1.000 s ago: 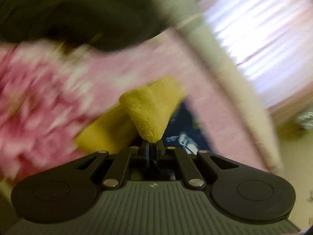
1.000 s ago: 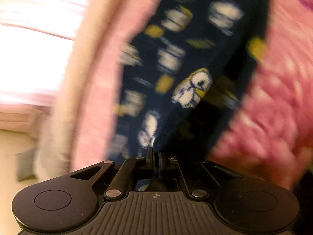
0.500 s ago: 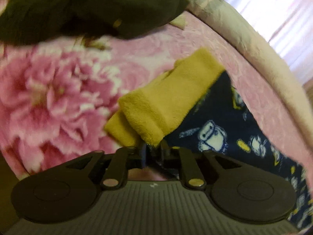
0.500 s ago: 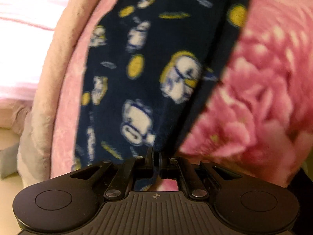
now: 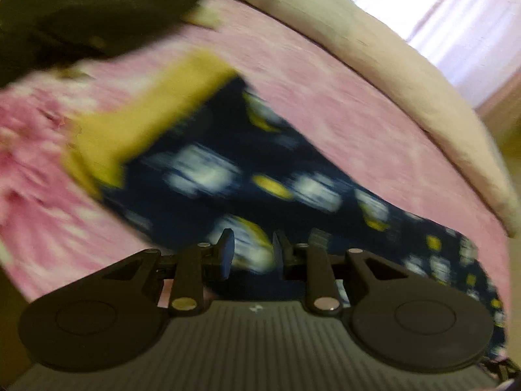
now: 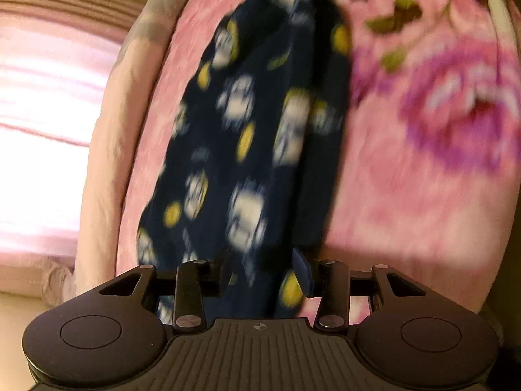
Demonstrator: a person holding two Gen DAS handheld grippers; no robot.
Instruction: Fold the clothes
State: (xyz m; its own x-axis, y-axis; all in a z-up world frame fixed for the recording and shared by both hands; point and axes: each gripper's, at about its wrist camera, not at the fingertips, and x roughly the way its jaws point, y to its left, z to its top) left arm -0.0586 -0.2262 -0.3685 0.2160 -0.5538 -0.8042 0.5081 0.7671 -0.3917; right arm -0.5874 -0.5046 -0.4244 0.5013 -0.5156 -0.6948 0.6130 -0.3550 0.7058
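A navy fleece garment (image 5: 228,169) printed with white and yellow figures lies stretched out on the pink floral blanket (image 5: 325,104). Its yellow cuff (image 5: 146,120) lies at the far left end in the left wrist view. My left gripper (image 5: 252,247) hovers over the navy cloth with its jaws opening and nothing pinched between them. In the right wrist view the same garment (image 6: 254,123) runs away from me as a long folded strip. My right gripper (image 6: 262,270) is at its near end, jaws opening. The cloth shows in the gap, but the pads do not press on it.
A dark garment (image 5: 81,9) is heaped at the far left of the bed. A beige quilt edge (image 5: 407,65) borders the blanket, with a bright curtain (image 5: 456,16) beyond. On the right side the blanket (image 6: 407,195) shows large pink flowers.
Both grippers were shut on the garment and now stand open. The left one let go of the yellow cuff and drew away from it. The right one pulled back along the navy cloth.
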